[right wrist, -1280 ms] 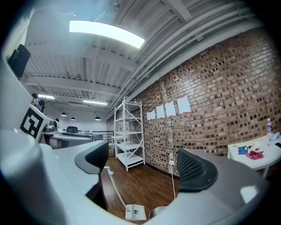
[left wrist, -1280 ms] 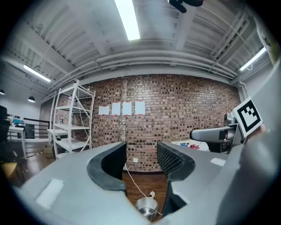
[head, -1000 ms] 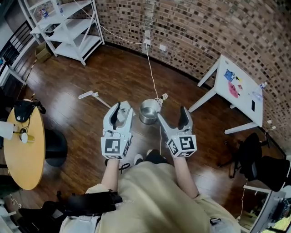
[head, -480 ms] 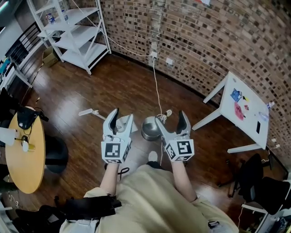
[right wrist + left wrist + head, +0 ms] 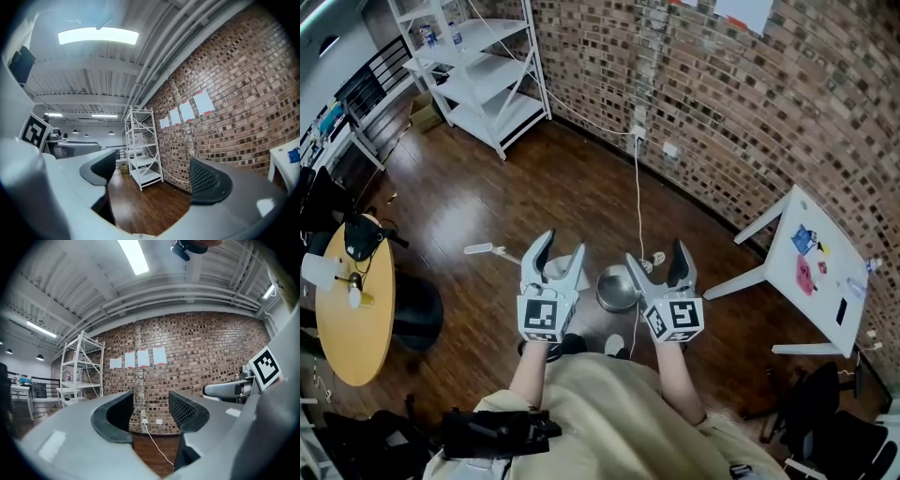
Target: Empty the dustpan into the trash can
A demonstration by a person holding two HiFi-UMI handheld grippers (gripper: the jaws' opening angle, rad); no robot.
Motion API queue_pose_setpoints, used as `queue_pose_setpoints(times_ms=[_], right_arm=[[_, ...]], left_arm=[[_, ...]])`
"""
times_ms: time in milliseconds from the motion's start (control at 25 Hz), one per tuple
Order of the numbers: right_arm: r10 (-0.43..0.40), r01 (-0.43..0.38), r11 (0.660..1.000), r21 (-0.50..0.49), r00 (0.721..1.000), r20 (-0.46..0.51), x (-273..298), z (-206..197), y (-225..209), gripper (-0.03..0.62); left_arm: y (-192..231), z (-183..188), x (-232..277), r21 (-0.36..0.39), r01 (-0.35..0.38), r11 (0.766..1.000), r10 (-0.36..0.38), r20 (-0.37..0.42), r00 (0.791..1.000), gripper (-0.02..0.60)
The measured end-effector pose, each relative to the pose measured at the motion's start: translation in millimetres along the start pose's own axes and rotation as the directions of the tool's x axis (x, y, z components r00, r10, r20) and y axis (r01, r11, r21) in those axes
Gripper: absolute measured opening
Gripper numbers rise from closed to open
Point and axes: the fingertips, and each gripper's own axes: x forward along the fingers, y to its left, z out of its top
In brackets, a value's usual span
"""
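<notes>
A shiny metal trash can [image 5: 618,288] stands on the wooden floor, low between my two grippers in the head view. The white dustpan [image 5: 570,270] lies on the floor under my left gripper [image 5: 562,245], its long handle [image 5: 480,248] reaching left. The left jaws have just been opening and hold nothing; in the left gripper view the left gripper [image 5: 150,406] frames only the brick wall. My right gripper [image 5: 656,253] is open and empty too. In the right gripper view the right gripper [image 5: 154,176] points level at floor and shelving. Both grippers hover above the floor.
A brick wall [image 5: 741,103] curves across the back, with a white cable [image 5: 638,187] running down from a socket to the can. White shelving [image 5: 478,80] stands back left, a round wooden table [image 5: 352,314] and black stool [image 5: 417,309] at left, a white table [image 5: 820,267] at right.
Both grippers have travelled forward toward the wall. The trash can, earlier ahead of the fingertips, now lies between the grippers, and the dustpan lies under the left one.
</notes>
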Motion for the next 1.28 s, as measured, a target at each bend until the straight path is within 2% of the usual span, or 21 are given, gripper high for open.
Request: queue_pose_setpoints(times_ms=[160,360,560,680,800,920,1040,1160,1280], right_arm=[[0.017,-0.017,1.0,-0.003,0.999,-0.028,20,-10,1,0.476],[-0.014,0.015,1.0,0.009,0.999,-0.053,47,-20,-7,0.476],[-0.002,0.004,1.0,0.017,0.996,-0.092,78,-37,16,0.476],[0.022,-0.022,1.0,0.007,0.993,-0.115,98,-46,37,0.476],[0.037,-0.036,0.999,0.008,0.989,-0.146,114,-58,52,0.476],[0.044,-0.043,0.999,0.008,0.982,-0.181,124,-71,64,0.476],[0.05,-0.051,0.999,0.002,0.976,-0.212,134,-81,75,0.476],[0.056,-0.057,0.998,0.005,0.967,-0.249,141,-94,84,0.476],[0.056,-0.05,0.998,0.03,0.95,-0.306,144,-116,93,0.476]], left_arm=[[21,-10,14,0.004,-0.015,1.0,0.015,-0.028,1.0,0.221],[56,-31,26,0.021,-0.002,1.0,0.004,-0.071,0.997,0.236],[132,-52,17,0.072,-0.022,0.997,0.033,-0.153,0.988,0.249],[180,-71,9,0.108,-0.018,0.994,0.041,-0.214,0.976,0.251],[216,-101,0,0.155,0.023,0.988,0.026,-0.306,0.952,0.257],[243,-137,-12,0.186,0.098,0.978,-0.011,-0.417,0.909,0.278],[270,-168,-28,0.234,0.202,0.951,-0.05,-0.527,0.848,0.298],[301,-194,-47,0.267,0.307,0.913,-0.065,-0.649,0.758,0.314],[316,-222,-65,0.257,0.457,0.851,-0.117,-0.756,0.644,0.371]])
